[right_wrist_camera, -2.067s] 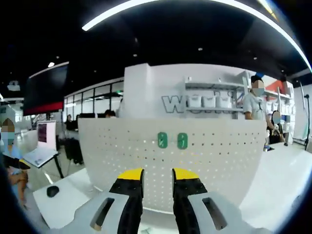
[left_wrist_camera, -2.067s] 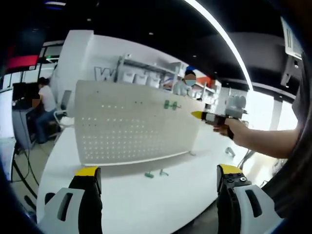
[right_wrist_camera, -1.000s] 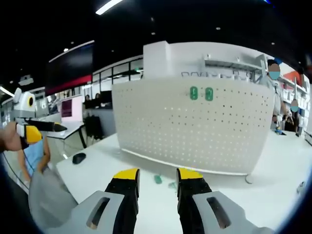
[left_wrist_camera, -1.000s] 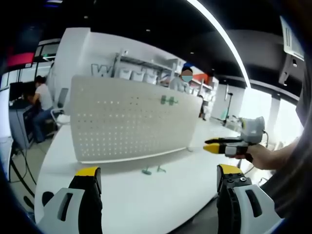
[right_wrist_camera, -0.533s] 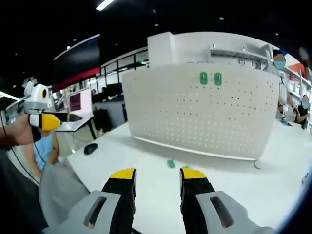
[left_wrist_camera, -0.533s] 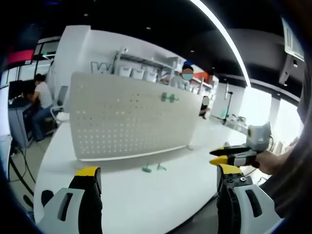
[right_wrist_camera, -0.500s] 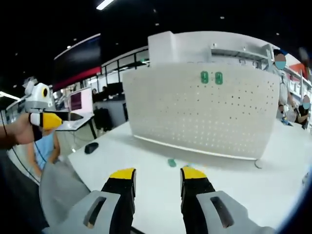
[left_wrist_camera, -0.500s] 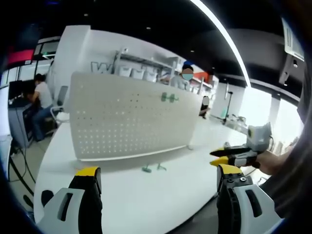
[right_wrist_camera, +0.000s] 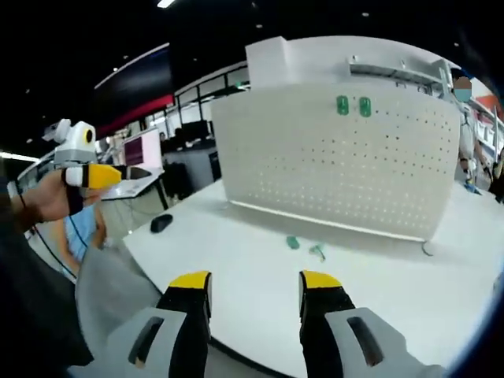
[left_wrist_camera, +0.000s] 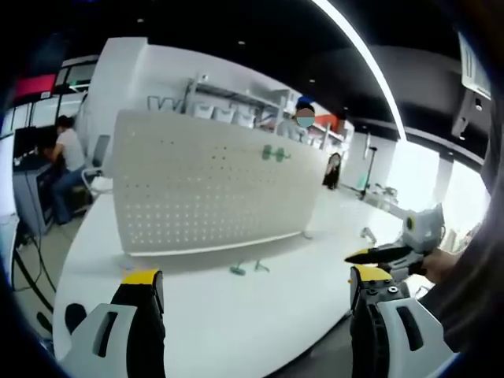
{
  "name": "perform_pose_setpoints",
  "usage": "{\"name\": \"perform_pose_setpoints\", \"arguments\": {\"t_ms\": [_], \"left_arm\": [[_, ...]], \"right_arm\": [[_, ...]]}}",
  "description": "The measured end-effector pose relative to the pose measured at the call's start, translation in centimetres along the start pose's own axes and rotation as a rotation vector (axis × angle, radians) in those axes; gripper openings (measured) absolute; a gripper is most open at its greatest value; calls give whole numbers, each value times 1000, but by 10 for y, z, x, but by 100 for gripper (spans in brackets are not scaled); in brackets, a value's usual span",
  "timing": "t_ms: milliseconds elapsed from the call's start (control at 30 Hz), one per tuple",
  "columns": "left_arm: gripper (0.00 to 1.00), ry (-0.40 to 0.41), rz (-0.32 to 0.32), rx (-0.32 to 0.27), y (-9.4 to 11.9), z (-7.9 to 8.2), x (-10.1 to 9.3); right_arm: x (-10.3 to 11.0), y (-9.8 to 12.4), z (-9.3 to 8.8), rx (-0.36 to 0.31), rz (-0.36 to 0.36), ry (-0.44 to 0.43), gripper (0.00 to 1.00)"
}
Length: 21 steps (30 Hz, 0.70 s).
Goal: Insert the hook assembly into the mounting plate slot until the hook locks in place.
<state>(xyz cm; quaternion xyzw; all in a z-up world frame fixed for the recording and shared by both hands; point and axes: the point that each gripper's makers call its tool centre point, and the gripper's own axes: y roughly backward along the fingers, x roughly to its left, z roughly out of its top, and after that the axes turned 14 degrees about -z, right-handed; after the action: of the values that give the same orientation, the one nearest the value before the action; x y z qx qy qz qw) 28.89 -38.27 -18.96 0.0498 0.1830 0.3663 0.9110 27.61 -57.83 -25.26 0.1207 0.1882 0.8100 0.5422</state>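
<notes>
A white pegboard mounting plate (left_wrist_camera: 205,185) stands upright on the white table (left_wrist_camera: 220,315). Two green hooks (left_wrist_camera: 274,153) hang near its top edge. Two loose green hook pieces (left_wrist_camera: 239,270) lie on the table in front of it. My left gripper (left_wrist_camera: 256,277) is open and wide, holding nothing, well back from the board. The right gripper (left_wrist_camera: 378,254) comes in from the right, low over the table's edge. In the right gripper view the plate (right_wrist_camera: 339,165), the hung hooks (right_wrist_camera: 353,105) and the loose pieces (right_wrist_camera: 303,246) show beyond my open right gripper (right_wrist_camera: 253,280). The left gripper (right_wrist_camera: 102,175) is at far left.
A dark mouse (right_wrist_camera: 161,223) lies at the table's left end. A person sits at a desk (left_wrist_camera: 67,153) behind the board's left side and another stands (left_wrist_camera: 303,126) behind it by white shelves. The table's near edge (right_wrist_camera: 236,350) is just before my right jaws.
The right gripper has drawn back from the board and dropped to the table's near edge, its jaws a little wider apart. The hooks and loose pieces have not moved.
</notes>
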Motion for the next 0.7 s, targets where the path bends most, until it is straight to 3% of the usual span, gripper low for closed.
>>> {"name": "perform_pose_setpoints", "arguments": {"t_ms": [133,700], "left_arm": [[100,3,-2,17,-1,-5,0],[100,30,-13,47,-3,-18,2]], "right_arm": [[-2,0,-7,28,2,-21,52],[-3,0,-11,86,54,-27,53]]}}
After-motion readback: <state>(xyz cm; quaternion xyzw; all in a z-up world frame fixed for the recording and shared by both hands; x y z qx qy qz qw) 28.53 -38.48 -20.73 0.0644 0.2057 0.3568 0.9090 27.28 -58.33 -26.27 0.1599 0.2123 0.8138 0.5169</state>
